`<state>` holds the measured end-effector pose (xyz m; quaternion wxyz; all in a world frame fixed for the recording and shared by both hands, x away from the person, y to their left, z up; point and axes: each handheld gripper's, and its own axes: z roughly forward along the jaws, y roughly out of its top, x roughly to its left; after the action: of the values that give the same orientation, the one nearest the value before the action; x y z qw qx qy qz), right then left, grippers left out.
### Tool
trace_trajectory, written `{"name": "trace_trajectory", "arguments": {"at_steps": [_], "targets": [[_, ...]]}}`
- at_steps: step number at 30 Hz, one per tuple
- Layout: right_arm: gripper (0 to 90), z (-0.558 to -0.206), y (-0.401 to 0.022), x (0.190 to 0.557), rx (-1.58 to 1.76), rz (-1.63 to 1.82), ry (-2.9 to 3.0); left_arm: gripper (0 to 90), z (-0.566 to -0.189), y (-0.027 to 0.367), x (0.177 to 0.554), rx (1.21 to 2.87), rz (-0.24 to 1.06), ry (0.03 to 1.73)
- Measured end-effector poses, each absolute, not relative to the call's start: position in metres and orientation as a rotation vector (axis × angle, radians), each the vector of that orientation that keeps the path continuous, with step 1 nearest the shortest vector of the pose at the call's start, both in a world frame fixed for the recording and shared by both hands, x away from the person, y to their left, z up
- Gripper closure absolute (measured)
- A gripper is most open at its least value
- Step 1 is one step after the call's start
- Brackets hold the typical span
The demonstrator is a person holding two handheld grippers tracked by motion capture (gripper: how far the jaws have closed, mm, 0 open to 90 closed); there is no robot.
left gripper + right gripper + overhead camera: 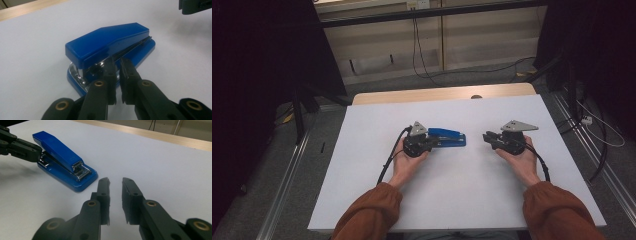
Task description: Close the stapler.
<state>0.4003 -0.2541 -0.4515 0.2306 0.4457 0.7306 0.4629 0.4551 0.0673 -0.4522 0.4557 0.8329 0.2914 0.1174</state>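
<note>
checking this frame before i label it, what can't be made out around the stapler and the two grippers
- High view: the near end of the blue plastic stapler is covered by the left gripper, so contact can't be told.
- Left gripper view: its own black jaws hide the stapler's near side.
- Left gripper view: the right gripper is cut off by the top edge.
- Right gripper view: the stapler's far end lies behind the left gripper.

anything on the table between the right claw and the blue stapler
Nothing: in the right gripper view, bare white table runs from the right claw to the blue stapler. The high view shows the same open gap.
</note>
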Motion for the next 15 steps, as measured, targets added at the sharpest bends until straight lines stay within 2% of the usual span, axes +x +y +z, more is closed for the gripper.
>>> {"name": "trace_trajectory", "arguments": {"at_steps": [5,9,13,15], "targets": [[68.9,-0.451,-0.254,0.400,1.228,1.296,2.001,82.6,-0.453,0.072,0.453,2.050,0.281,0.719],[61.6,-0.450,-0.255,0.400,1.236,1.300,2.001,76.7,-0.449,0.073,0.448,2.039,0.251,0.708],[52.2,-0.450,-0.254,0.399,1.247,1.306,1.996,72.7,-0.445,0.075,0.443,2.009,0.229,0.691],[44.2,-0.449,-0.252,0.399,1.253,1.314,1.993,69.3,-0.445,0.076,0.443,2.002,0.208,0.699]]}}
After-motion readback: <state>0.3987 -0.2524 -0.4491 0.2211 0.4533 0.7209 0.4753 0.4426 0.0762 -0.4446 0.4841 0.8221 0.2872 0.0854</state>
